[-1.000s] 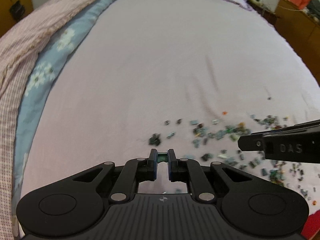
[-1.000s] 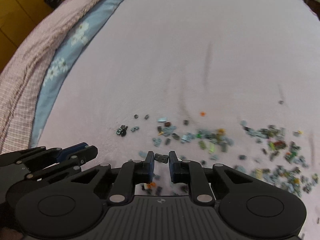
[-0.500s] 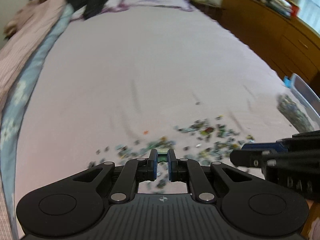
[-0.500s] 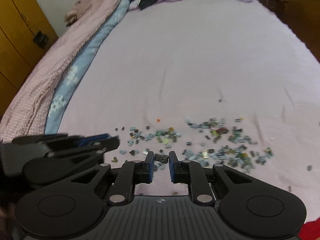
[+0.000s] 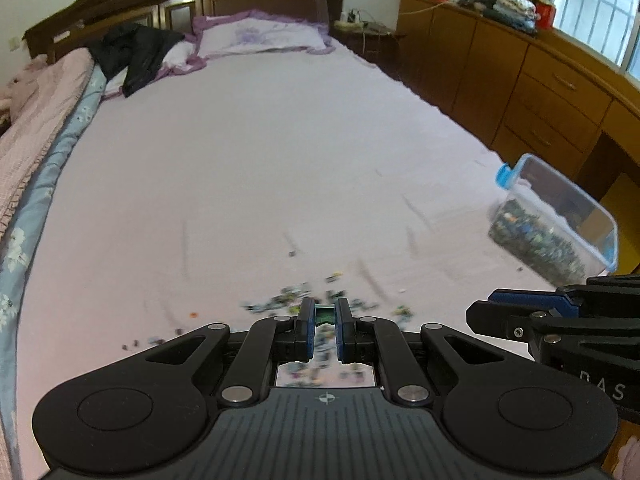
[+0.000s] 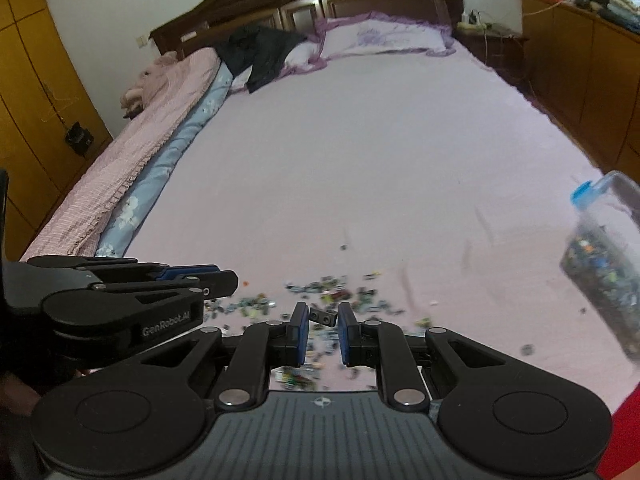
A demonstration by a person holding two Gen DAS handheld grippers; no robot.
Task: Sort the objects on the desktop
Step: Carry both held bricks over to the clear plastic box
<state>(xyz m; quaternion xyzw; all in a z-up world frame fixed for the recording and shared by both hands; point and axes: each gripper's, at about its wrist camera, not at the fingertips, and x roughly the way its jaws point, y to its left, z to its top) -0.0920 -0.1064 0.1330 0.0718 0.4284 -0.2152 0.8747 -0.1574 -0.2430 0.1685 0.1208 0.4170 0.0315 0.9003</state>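
Many small toy bricks (image 5: 304, 300) lie scattered on the lilac bed sheet, also in the right wrist view (image 6: 332, 292). My left gripper (image 5: 325, 314) is shut on a small green brick (image 5: 325, 315), held above the pile. My right gripper (image 6: 323, 316) is shut on a small dark grey brick (image 6: 323, 317). A clear plastic box with blue clips (image 5: 556, 216), part full of bricks, stands at the right edge of the bed; it also shows in the right wrist view (image 6: 608, 264). Each gripper appears in the other's view.
A pink quilt (image 6: 132, 168) and blue flowered sheet (image 5: 24, 224) run along the left. Pillows (image 5: 260, 36), a dark garment (image 6: 260, 52) and the headboard lie far back. Wooden cabinets (image 5: 540, 92) line the right side.
Both grippers have lifted and swung right while tilting up, each still holding its brick. The headboard and the plastic box have come into view.
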